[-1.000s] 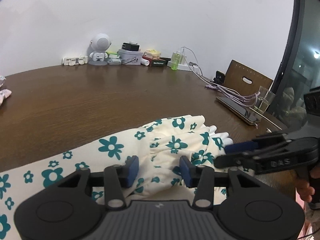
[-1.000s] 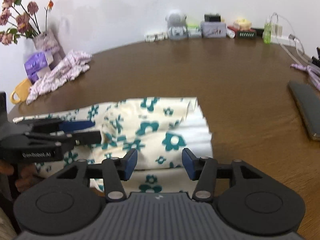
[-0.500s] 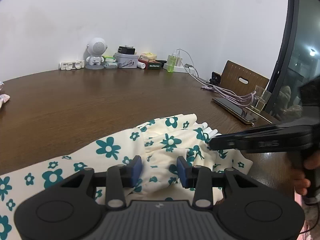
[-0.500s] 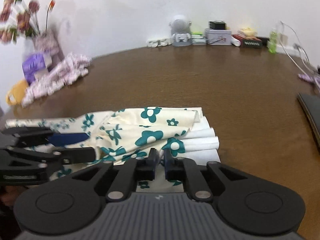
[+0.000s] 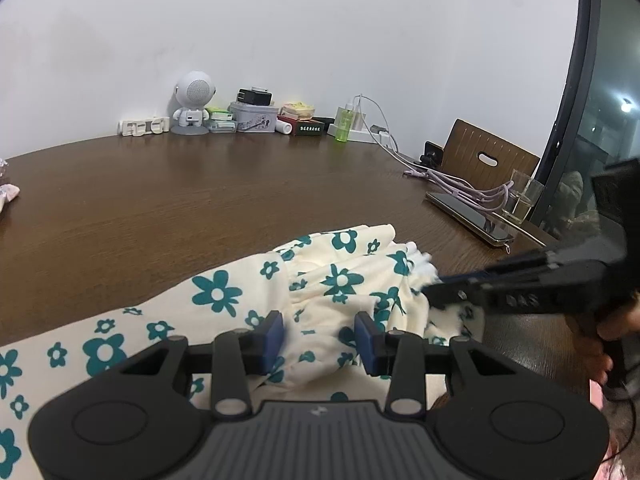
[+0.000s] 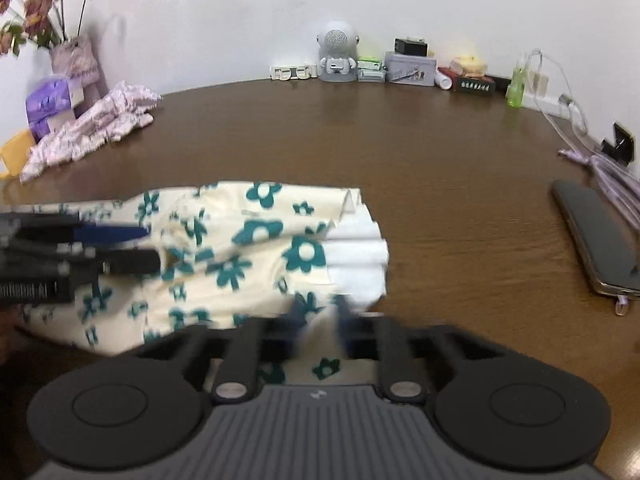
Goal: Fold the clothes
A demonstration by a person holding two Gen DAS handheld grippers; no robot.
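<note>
Since a second earlier, our right tongs (image 6: 320, 322) were closing on the floral garment (image 5: 320, 280) lying on the bench (image 5: 200, 200), pinching its near edge; our left tongs (image 5: 319, 336) stayed half-open around bunched cloth, readying a fold.

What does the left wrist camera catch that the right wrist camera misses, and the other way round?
Only the left wrist view shows the drinking glass and the wooden chair back. Only the right wrist view shows the flowers, the yellow mug and the crumpled pink cloth. Both show the floral garment, the brown table, the robot-shaped speaker and the phone.
</note>
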